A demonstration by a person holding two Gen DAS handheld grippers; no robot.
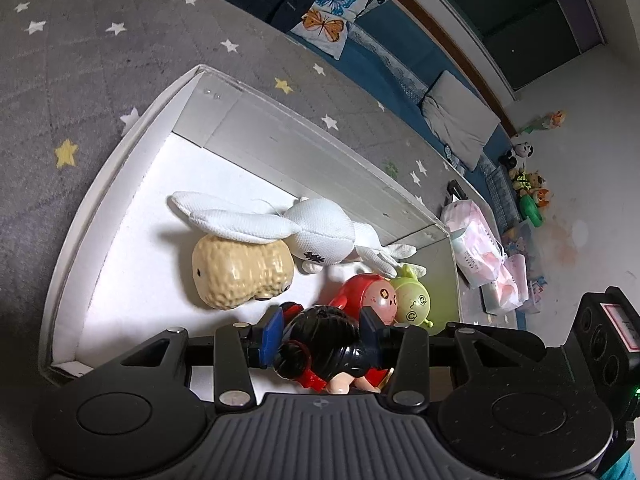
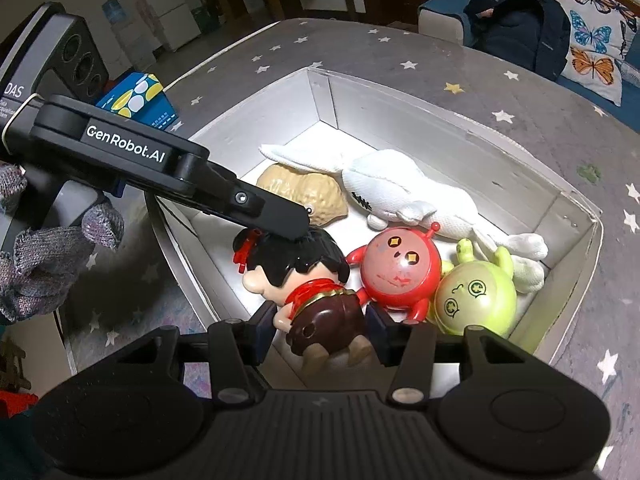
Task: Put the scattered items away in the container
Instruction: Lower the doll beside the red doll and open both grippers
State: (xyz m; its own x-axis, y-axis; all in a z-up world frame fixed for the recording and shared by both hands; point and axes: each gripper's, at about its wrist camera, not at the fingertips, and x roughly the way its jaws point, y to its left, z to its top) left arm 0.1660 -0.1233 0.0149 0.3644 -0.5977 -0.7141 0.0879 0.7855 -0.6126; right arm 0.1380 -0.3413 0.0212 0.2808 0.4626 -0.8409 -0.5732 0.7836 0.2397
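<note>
At bottom centre of both views, the left gripper (image 1: pixel 322 338) pinches the doll (image 2: pixel 308 276) by its black hair while the right gripper (image 2: pixel 320 330) clamps its brown body over the white box (image 2: pixel 576 248). Judged step: placing. Next, both release. Beyond lie the red toy (image 2: pixel 400 272), green toy (image 2: pixel 476 300), peanut (image 1: pixel 240 272) and white rabbit (image 1: pixel 320 228).

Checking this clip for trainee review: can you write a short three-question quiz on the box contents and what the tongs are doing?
1. True or false: the peanut toy lies outside the white box.
2. Which toy do the left tongs and right tongs both close around? A) toy car B) black-haired doll C) peanut toy
3. Fill in: the red figure lies between the doll and the ____.
Key: 1 false; 2 B; 3 green figure.
</note>
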